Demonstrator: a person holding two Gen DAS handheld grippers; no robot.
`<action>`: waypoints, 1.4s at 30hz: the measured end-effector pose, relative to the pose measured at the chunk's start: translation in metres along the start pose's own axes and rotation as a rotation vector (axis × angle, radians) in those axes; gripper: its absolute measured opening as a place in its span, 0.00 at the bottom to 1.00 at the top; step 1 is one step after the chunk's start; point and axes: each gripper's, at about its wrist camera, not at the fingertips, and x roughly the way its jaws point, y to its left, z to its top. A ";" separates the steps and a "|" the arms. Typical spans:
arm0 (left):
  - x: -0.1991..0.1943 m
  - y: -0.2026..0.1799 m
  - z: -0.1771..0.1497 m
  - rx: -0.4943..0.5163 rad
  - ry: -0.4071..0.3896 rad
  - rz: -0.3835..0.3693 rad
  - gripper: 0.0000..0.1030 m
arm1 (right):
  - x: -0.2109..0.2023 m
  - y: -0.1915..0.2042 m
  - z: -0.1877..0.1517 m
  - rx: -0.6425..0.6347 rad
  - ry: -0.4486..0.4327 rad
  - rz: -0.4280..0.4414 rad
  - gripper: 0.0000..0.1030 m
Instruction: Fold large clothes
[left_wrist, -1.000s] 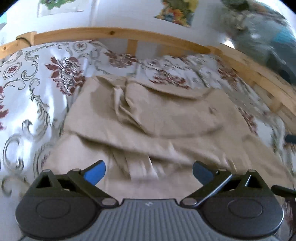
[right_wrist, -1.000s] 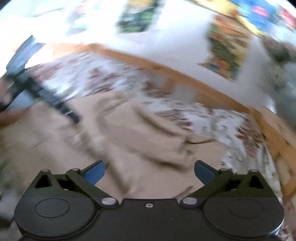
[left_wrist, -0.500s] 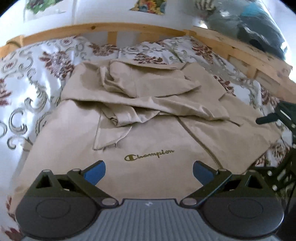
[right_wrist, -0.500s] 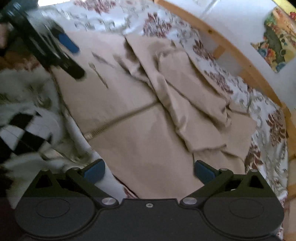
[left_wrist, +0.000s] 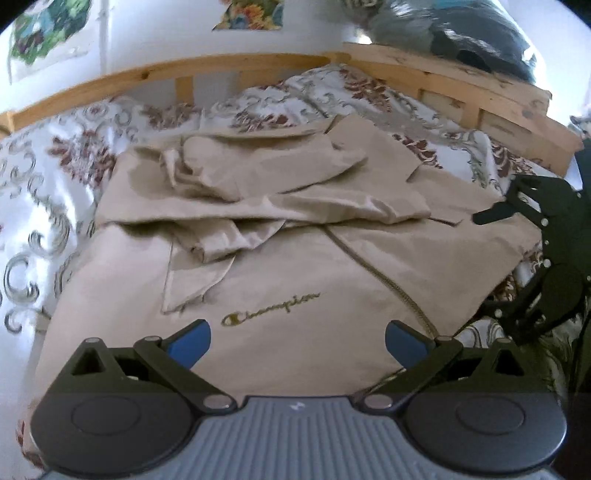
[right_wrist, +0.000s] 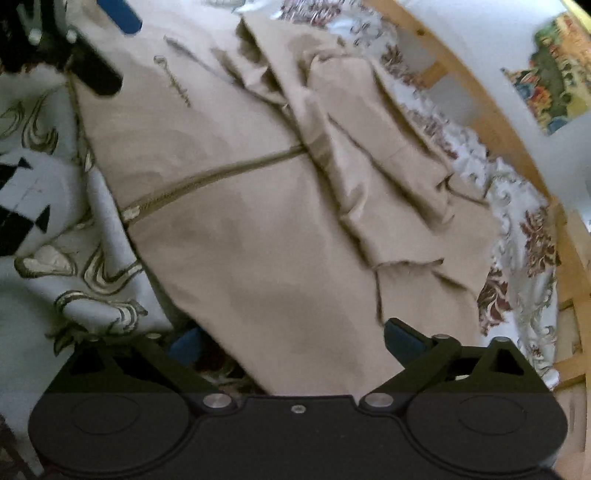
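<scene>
Jacket (left_wrist: 280, 266), beige, lies on bed (left_wrist: 44, 192), sleeves folded across its top. Left wrist view: left gripper (left_wrist: 297, 338) above logo (left_wrist: 269, 314), jaws wide open, empty. Right wrist view: right gripper (right_wrist: 291, 338) at jacket's (right_wrist: 258, 221) near edge, jaws spread, empty; zipper (right_wrist: 207, 177) beyond.

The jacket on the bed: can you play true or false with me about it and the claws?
1. The jacket is beige. True.
2. It lies on a bare wooden floor. False: it lies on a flowered bedspread.
3. The left claw is wide open. True.
4. The jacket has buttons down the front. False: it has a zipper.
5. The right claw is open. True.
</scene>
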 end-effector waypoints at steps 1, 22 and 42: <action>-0.002 -0.003 0.001 0.011 -0.023 0.010 0.99 | -0.001 0.000 -0.001 0.002 -0.022 0.000 0.87; -0.005 -0.036 0.009 0.122 -0.066 -0.003 0.99 | -0.025 -0.037 0.007 0.215 -0.290 -0.074 0.46; 0.021 -0.033 -0.001 0.233 0.054 0.241 0.90 | -0.030 -0.052 0.004 0.344 -0.377 -0.109 0.51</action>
